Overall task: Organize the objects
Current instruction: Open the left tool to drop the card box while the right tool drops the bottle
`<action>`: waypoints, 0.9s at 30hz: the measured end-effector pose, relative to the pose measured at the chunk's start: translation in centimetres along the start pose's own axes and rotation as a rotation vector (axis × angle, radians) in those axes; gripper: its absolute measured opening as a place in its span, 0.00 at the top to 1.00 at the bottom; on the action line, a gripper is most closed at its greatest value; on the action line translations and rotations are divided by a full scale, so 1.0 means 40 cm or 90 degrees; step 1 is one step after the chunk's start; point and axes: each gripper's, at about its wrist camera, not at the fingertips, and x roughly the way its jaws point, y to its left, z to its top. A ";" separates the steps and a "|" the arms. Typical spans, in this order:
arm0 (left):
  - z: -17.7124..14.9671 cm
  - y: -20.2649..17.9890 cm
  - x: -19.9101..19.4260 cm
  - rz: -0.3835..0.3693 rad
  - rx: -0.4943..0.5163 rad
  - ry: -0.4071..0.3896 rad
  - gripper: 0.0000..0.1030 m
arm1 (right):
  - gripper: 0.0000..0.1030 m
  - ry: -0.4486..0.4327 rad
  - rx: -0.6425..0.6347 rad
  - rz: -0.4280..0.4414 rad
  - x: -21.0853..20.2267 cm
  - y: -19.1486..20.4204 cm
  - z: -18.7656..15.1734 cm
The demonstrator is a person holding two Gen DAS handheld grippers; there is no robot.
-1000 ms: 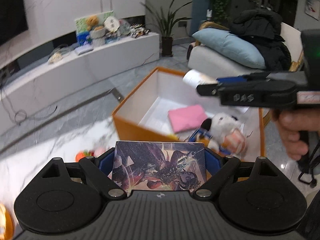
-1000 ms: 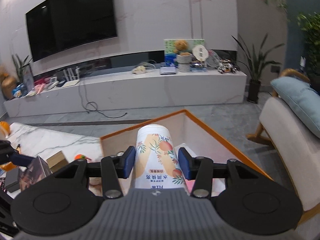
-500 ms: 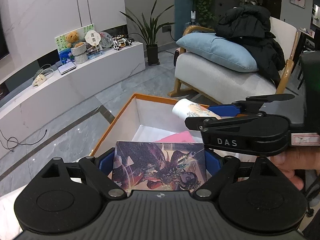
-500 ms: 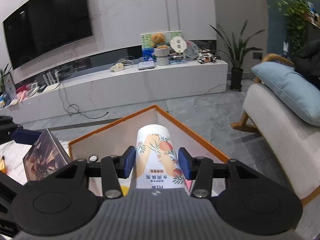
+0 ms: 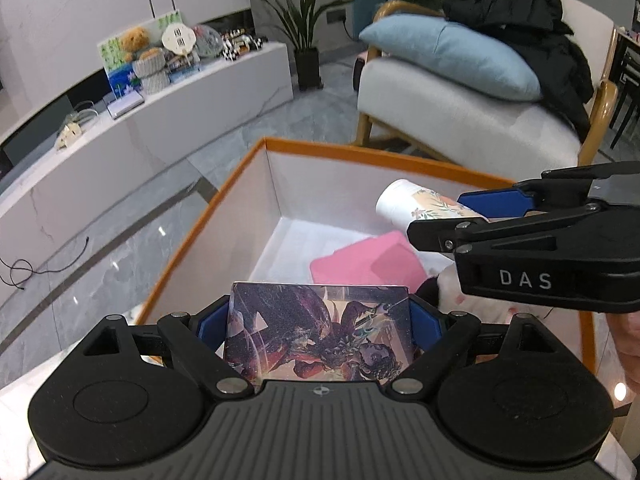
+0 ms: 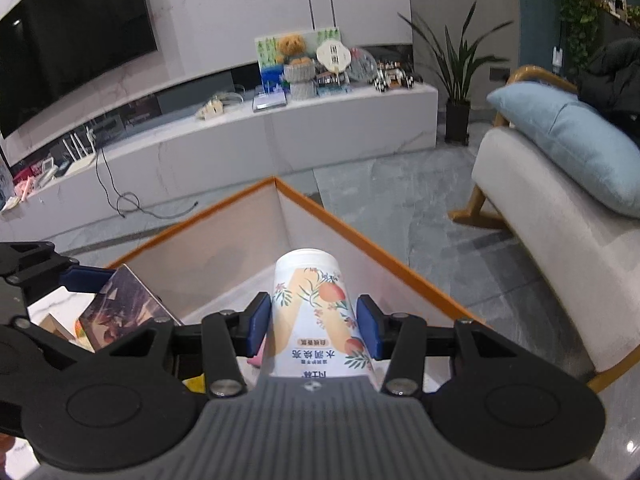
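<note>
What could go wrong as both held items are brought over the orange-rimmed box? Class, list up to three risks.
1. The left hand-held gripper and right hand-held gripper hang close together above the orange-rimmed box; they might collide.
2. The illustrated box is gripped only at its side edges, so it could twist free.
3. The peach-printed tube, if dropped, might land on the pink case and roll.

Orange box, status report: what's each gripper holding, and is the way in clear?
Left gripper shut on picture box. Right gripper shut on bottle. Both over orange box. Pink pouch, plush toy already inside.
</note>
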 end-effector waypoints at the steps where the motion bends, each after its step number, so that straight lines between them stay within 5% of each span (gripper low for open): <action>1: -0.002 0.000 0.008 0.001 0.002 0.005 0.00 | 0.52 0.007 0.002 0.002 0.007 -0.001 -0.001; 12: -0.009 0.008 0.078 0.007 0.008 0.046 0.00 | 0.52 0.046 0.009 0.007 0.050 0.002 -0.024; 14: -0.013 0.009 0.089 0.007 0.006 0.054 0.00 | 0.68 0.052 0.006 0.009 0.054 0.005 -0.025; 27: -0.021 0.012 0.116 0.000 -0.001 0.063 0.00 | 0.67 0.054 0.016 0.004 0.060 0.004 -0.025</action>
